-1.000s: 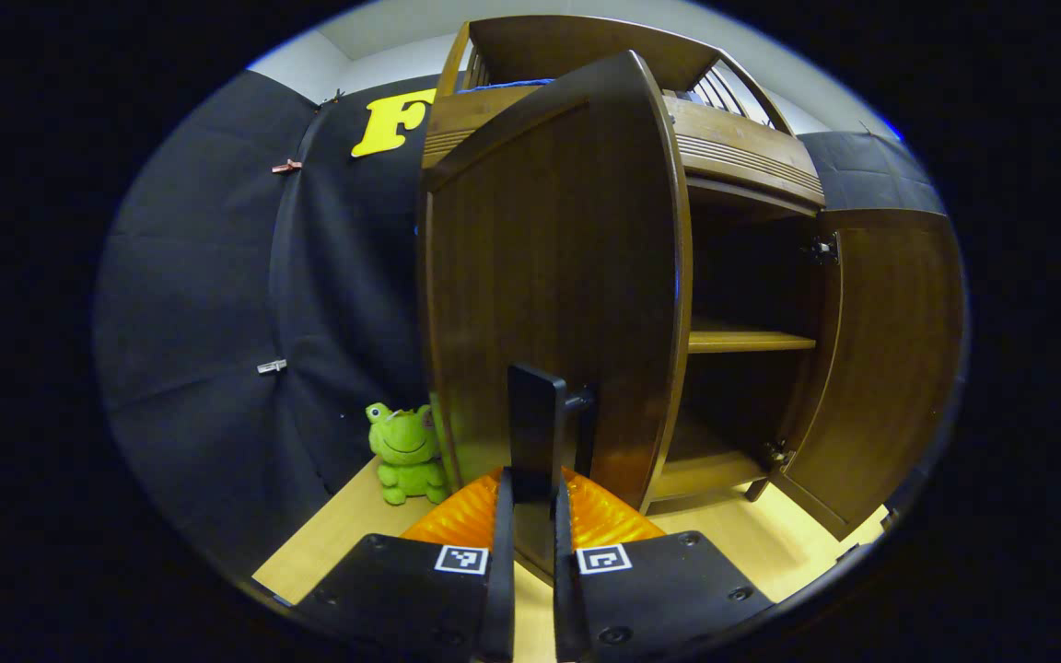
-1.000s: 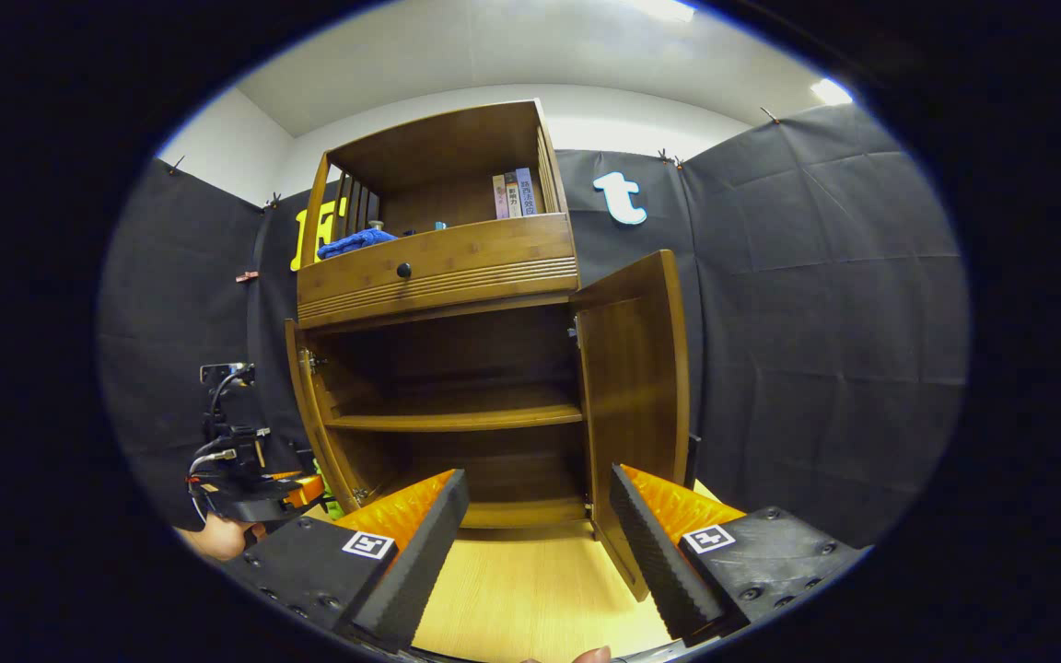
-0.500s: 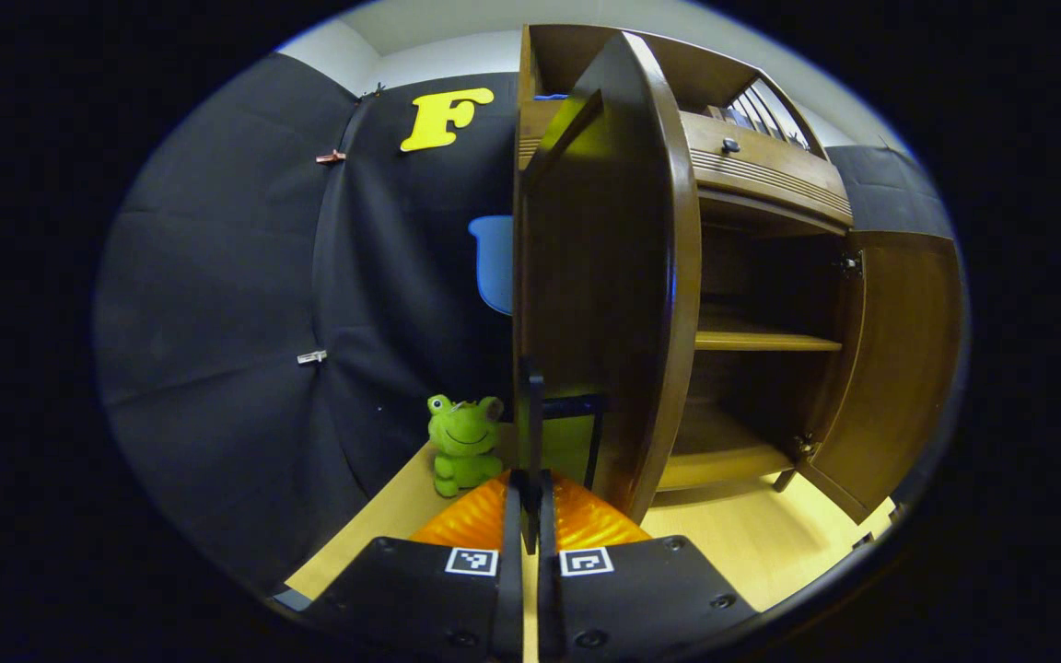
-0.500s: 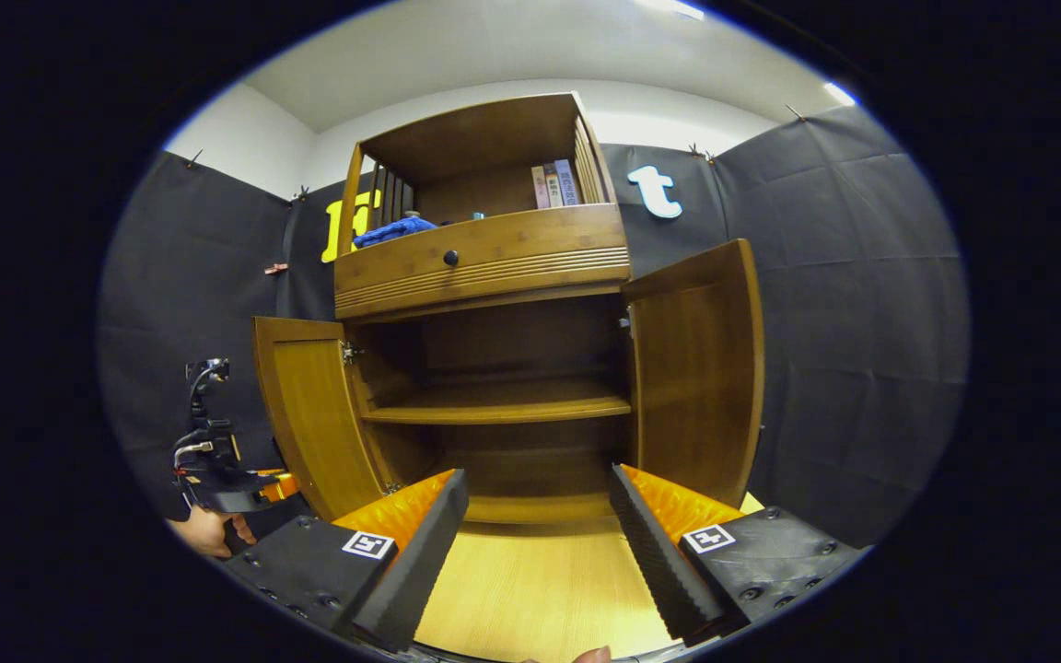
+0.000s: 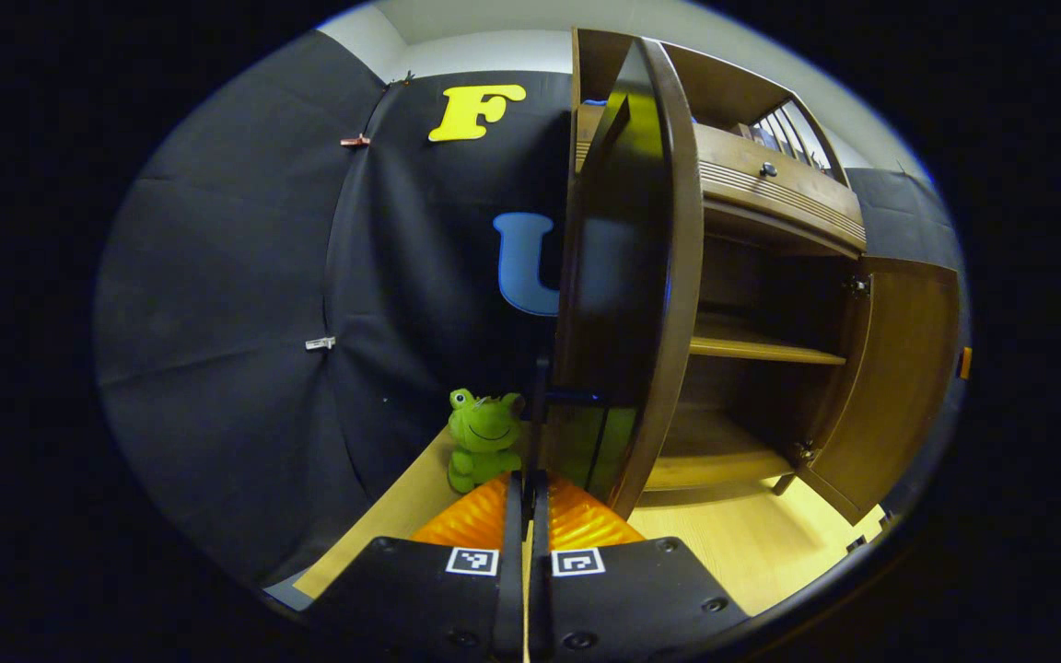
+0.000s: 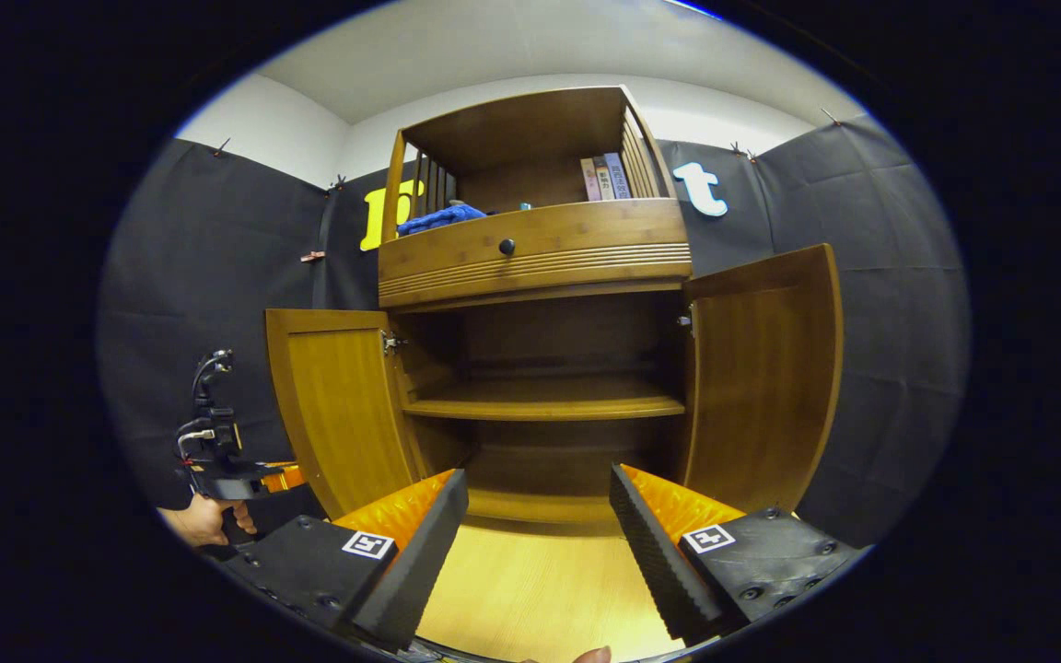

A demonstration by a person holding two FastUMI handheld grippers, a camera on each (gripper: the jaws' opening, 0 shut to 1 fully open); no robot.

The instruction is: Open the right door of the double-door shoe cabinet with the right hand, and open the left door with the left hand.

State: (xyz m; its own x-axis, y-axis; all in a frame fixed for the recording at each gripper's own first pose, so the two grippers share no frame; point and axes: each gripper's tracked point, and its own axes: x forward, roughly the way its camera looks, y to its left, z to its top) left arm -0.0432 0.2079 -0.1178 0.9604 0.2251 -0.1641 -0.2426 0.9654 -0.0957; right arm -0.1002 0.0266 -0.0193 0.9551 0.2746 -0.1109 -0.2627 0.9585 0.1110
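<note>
Fingers of the left gripper [image 5: 527,493] pinch the thin dark handle [image 5: 542,414] of the left door [image 5: 627,276], low at frame centre; the right gripper [image 6: 538,539] stands wide and empty before the shoe cabinet [image 6: 540,267]. Both doors look swung out (right door [image 6: 765,368] at right), so I'd ease the last arc gently, then release without tugging, minding the green frog toy [image 5: 483,435] just beside the door.

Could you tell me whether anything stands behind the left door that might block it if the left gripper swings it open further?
Possibly. A green frog plush toy sits on the floor beside the cabinet, just behind the left door, whose handle the left gripper is shut on. Swung much further, the door may meet the toy.
</note>
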